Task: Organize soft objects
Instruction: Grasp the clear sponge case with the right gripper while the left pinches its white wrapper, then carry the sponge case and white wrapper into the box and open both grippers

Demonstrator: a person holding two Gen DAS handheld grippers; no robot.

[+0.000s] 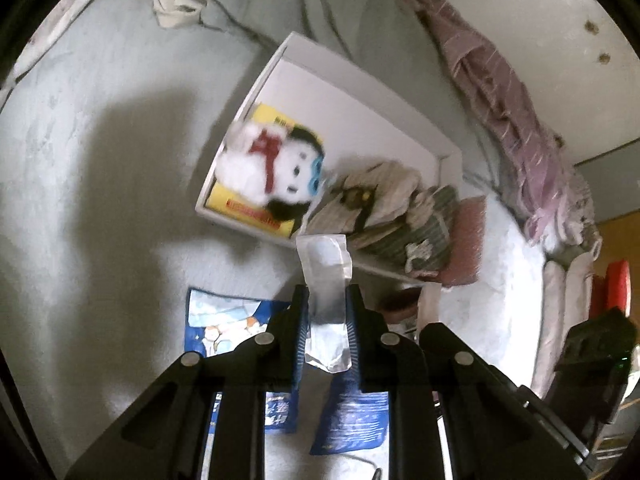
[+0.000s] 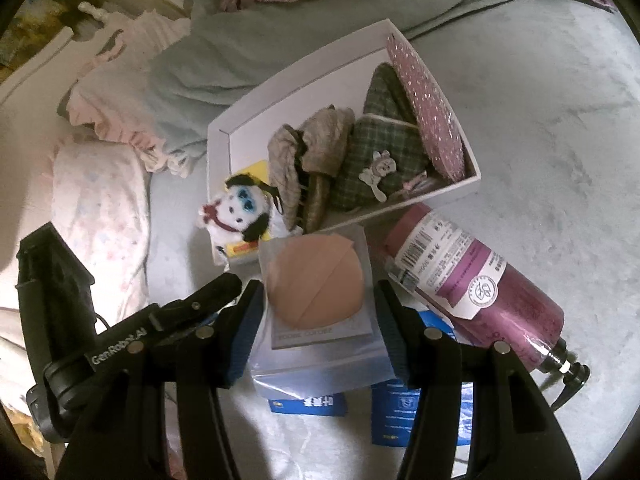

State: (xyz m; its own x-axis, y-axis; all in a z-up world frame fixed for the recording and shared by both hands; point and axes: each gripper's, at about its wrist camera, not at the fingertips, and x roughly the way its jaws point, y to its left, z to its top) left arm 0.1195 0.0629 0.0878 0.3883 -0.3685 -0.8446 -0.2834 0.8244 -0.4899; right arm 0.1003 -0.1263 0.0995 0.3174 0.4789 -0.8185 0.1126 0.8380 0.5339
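A white box [image 1: 360, 80] lies on the bed and holds a white plush dog with a red scarf [image 1: 272, 164], a beige hat [image 1: 376, 188], a green plaid pouch [image 1: 424, 232] and a pink dotted item [image 2: 424, 96]. My left gripper [image 1: 327, 300] is shut on the edge of a clear plastic bag [image 1: 326, 272], held just before the box. In the right wrist view that bag holds a round beige pad [image 2: 316, 284]. My right gripper [image 2: 316, 308] is open with its fingers on either side of the bag. The box [image 2: 296, 80] and the dog [image 2: 236, 212] lie beyond it.
A pink bottle [image 2: 472, 276] lies right of the bag beside the box. Blue packets [image 1: 224, 320] lie on the grey-green bedsheet [image 1: 100, 160] under the grippers. Pillows [image 2: 100, 208] and pink bedding [image 1: 500, 92] lie at the bed's edges. A crumpled cloth [image 1: 176, 4] lies far back.
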